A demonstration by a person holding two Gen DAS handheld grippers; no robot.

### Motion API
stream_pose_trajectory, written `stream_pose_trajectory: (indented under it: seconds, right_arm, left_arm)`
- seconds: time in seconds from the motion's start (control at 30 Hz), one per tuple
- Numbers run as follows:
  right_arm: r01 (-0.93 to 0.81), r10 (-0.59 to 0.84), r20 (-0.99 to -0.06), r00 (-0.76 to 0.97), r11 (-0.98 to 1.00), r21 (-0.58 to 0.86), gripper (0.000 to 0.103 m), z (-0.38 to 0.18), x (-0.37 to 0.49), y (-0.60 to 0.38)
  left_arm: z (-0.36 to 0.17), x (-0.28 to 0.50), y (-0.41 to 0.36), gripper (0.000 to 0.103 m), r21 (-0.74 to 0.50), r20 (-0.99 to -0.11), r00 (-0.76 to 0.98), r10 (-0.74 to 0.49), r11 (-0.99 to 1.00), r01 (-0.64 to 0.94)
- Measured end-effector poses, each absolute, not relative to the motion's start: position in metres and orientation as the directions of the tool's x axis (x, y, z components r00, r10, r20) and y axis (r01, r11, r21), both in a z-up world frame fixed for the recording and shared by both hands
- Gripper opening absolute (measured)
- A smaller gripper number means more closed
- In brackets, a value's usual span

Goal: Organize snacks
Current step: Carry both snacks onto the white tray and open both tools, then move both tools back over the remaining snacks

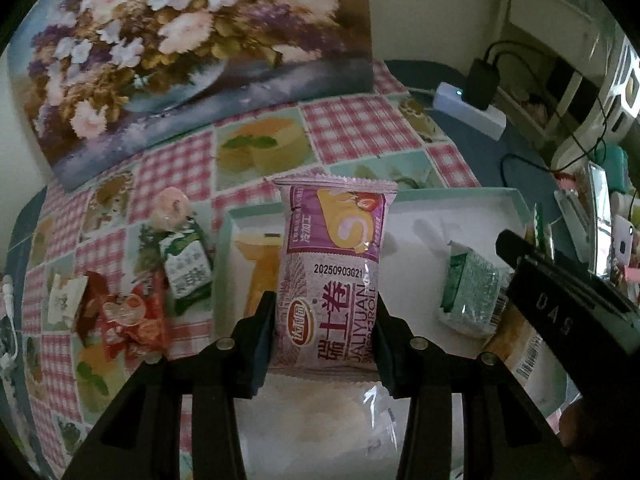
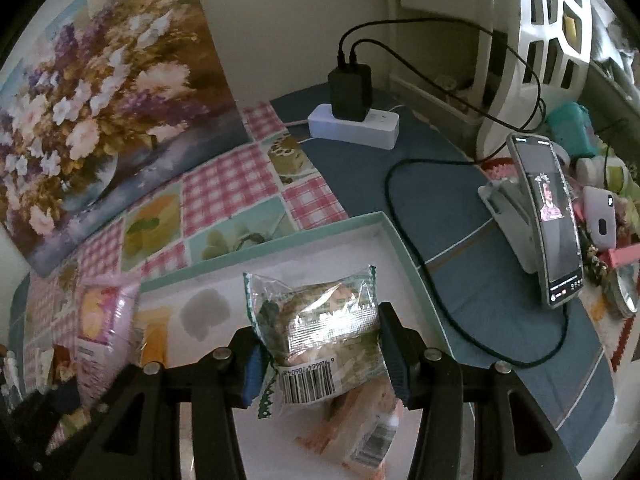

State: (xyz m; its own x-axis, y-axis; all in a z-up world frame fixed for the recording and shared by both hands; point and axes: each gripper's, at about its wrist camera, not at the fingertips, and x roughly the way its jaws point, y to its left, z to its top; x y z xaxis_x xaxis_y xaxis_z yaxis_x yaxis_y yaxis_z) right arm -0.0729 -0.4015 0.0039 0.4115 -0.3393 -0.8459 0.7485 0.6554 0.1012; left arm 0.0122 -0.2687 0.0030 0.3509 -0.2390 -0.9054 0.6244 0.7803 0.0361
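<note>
My left gripper (image 1: 324, 336) is shut on a pink Swiss-roll packet (image 1: 334, 272), held upright over the white tray with a teal rim (image 1: 460, 192). My right gripper (image 2: 320, 344) is shut on a green-edged clear snack packet (image 2: 320, 328), held above the same tray (image 2: 280, 236). That packet (image 1: 472, 292) and the right gripper (image 1: 560, 308) show at the right of the left wrist view. The pink packet (image 2: 104, 312) shows at the left of the right wrist view. An orange packet (image 1: 260, 276) and a peach packet (image 2: 360, 428) lie in the tray.
Loose snacks lie on the checked cloth left of the tray: a green packet (image 1: 186, 268), red packets (image 1: 128, 320), a round pink sweet (image 1: 172, 208). A flower painting (image 1: 180, 52) leans at the back. A power strip (image 2: 352, 124), cables and a phone on a stand (image 2: 552, 220) are at the right.
</note>
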Motion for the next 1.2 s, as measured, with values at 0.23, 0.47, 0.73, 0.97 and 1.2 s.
stream_pose_trajectory:
  seconds: [0.23, 0.47, 0.73, 0.97, 1.2]
  right_arm:
    - [0.764, -0.345, -0.852, 0.393, 0.638, 0.094, 0.053, -0.003, -0.068, -0.413]
    - [0.779, -0.354, -0.859, 0.368, 0.623, 0.077, 0.053, -0.007, -0.068, -0.418]
    - [0.778, -0.350, -0.866, 0.358, 0.624, 0.069, 0.053, -0.008, -0.068, -0.418]
    - [0.781, -0.344, -0.873, 0.344, 0.621, 0.063, 0.055, -0.011, -0.068, -0.418]
    - [0.779, -0.335, -0.872, 0.357, 0.622, 0.081, 0.069, -0.011, -0.070, -0.419]
  left_arm:
    - [-0.006, 0.011, -0.284, 0.046, 0.036, -0.907, 0.343, -0.245, 0.766, 0.642]
    - [-0.010, 0.012, -0.290, 0.046, 0.036, -0.910, 0.335, -0.246, 0.757, 0.653]
    - [-0.007, 0.012, -0.288, 0.063, 0.020, -0.912, 0.321, -0.255, 0.755, 0.656]
    - [-0.002, 0.017, -0.282, 0.067, 0.012, -0.911, 0.327, -0.252, 0.776, 0.631]
    - [-0.001, 0.028, -0.272, 0.088, 0.005, -0.913, 0.332, -0.237, 0.808, 0.589]
